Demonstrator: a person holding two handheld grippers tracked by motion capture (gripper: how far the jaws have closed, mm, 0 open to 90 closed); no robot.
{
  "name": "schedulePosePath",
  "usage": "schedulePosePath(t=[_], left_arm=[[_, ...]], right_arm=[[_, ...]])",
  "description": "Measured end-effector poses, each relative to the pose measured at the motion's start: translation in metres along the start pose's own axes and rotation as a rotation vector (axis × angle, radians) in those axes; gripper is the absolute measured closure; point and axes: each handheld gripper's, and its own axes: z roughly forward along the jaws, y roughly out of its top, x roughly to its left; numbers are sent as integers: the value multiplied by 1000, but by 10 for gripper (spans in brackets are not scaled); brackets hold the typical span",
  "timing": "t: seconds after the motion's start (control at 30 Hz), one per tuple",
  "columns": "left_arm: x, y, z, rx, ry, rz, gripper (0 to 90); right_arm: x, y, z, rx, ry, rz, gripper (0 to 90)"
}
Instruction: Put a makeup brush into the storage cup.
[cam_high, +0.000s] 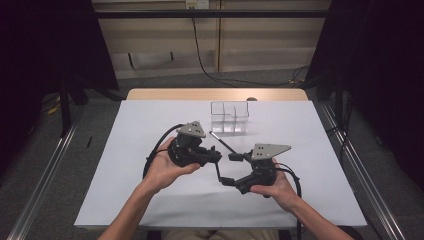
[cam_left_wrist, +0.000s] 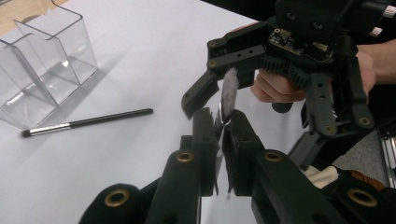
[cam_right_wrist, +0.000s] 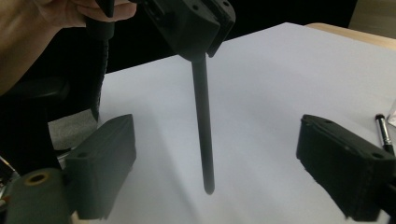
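Observation:
My left gripper (cam_high: 216, 156) is shut on a thin black makeup brush (cam_high: 218, 171) near its head. In the left gripper view the grey bristles (cam_left_wrist: 229, 91) stick up past the jaws of the left gripper (cam_left_wrist: 220, 122). The right gripper view shows the brush handle (cam_right_wrist: 203, 126) running from the left gripper (cam_right_wrist: 196, 28) toward the table. My right gripper (cam_right_wrist: 217, 140) is open, with the handle between its jaws and neither pad touching it. A second brush (cam_high: 222, 142) (cam_left_wrist: 86, 122) lies flat on the white sheet, in front of the clear box.
A clear plastic organiser box (cam_high: 229, 117) (cam_left_wrist: 42, 70) with compartments stands at the back middle of the white sheet (cam_high: 150, 125). The wooden table edge (cam_high: 215, 94) runs behind it. The person's hands hold both grippers near the sheet's centre.

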Motion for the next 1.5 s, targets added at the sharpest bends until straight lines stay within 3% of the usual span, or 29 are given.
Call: schedulePosePath(t=[0.5,0.73,1.2,1.4,1.5], left_arm=[[0,-1,9,-12,-27,-7,841],[2,-3,11,-20,-29,-20,841],[4,-5,12,-31,-46,-19,839],[5,-5,12,-55,-53,-21,834],[7,-7,11,-78,-78,-25,811]], right_arm=[[0,1,5,1,33,-5,653],[-3,2,1,-22,15,-7,781],[0,2,3,-13,20,-28,844],[0,3,1,-17,18,-30,846],[0,3,1,-18,19,-25,846]])
